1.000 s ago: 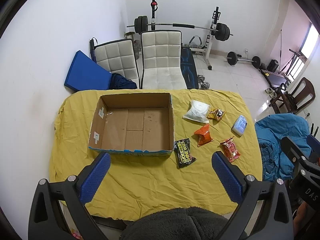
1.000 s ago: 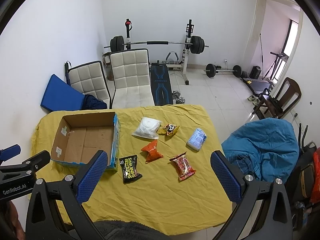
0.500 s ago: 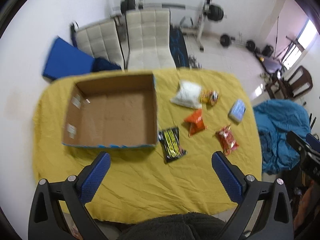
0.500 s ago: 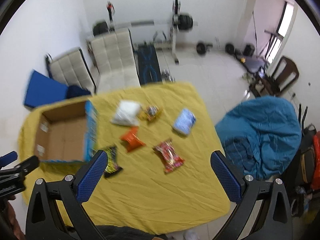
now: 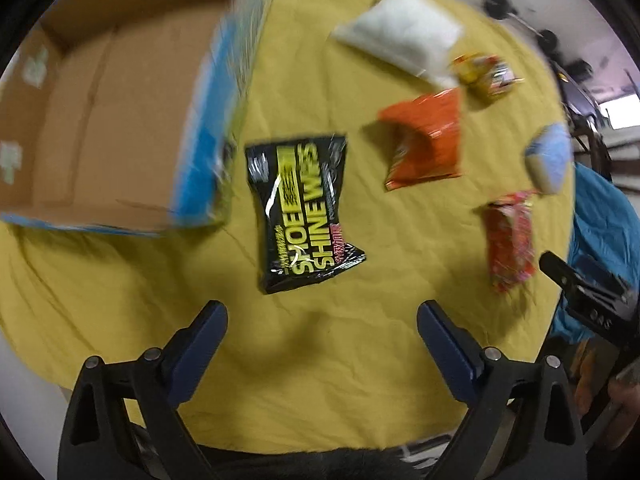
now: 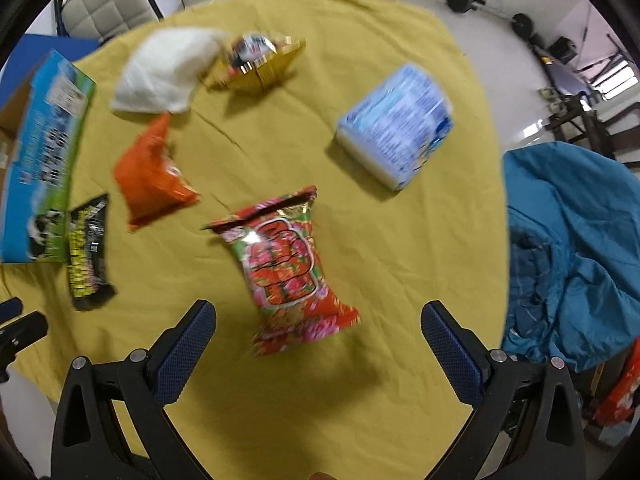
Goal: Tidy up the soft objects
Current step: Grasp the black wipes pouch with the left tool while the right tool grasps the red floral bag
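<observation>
Soft packets lie on a yellow-covered table [image 5: 120,280]. My left gripper [image 5: 322,320] is open and empty, just short of a black shoe-shine-wipes packet [image 5: 304,208]. Beyond it lie an orange packet [image 5: 424,140], a white pouch [image 5: 396,34], a gold snack bag [image 5: 484,72], a blue tissue pack [image 5: 550,156] and a red floral packet [image 5: 510,240]. An open cardboard box [image 5: 100,92] stands at the left. My right gripper [image 6: 318,320] is open and empty above the red floral packet [image 6: 286,264]; the blue tissue pack [image 6: 396,120] lies beyond.
A blue fabric heap [image 6: 572,248] sits past the table's right edge. White padded chairs [image 6: 112,8] stand behind the table. Weights [image 6: 520,20] lie on the floor at the far right. The other gripper shows at the right edge of the left wrist view [image 5: 584,292].
Both grippers have dropped and moved forward close to the table. The left now hangs near the black packet, the right over the red floral packet. Both stay open.
</observation>
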Available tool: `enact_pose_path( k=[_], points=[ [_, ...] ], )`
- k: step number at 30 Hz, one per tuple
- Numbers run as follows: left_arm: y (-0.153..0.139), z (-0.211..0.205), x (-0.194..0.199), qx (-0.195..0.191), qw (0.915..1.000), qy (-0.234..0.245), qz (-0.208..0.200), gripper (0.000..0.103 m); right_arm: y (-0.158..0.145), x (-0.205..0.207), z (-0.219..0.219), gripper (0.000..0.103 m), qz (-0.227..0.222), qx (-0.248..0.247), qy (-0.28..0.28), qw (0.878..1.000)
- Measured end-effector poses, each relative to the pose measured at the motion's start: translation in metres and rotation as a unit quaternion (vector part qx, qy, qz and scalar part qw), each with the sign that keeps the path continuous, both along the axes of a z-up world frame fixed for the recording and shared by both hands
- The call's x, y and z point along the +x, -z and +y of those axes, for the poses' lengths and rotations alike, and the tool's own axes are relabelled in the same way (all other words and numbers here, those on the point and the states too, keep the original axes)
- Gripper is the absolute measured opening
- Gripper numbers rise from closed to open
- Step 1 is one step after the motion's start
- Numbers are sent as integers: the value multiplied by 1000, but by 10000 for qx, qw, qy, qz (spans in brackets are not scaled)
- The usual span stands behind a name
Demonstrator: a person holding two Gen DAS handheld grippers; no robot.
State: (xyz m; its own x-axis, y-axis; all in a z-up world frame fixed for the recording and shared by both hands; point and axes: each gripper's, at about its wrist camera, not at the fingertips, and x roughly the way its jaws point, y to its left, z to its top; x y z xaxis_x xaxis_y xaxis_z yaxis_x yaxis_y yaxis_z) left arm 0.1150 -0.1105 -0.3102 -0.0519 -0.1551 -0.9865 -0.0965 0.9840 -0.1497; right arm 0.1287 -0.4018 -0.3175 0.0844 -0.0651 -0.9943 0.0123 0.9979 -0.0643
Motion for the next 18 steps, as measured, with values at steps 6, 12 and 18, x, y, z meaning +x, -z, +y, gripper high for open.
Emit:
enact_pose_path(
  k=[6,12,18],
  points=[
    [52,5,11,-36,9980,-580,233,96,45,11,-4,103,346,468,-258,9980],
    [67,6,14,-38,9978,-660,108,61,88,16,-11,71,724,714,-73,9948],
    [63,-7,-18,-51,9992,-386,-50,51,110,-7,-19,55,1094,684,247,9913]
  ],
)
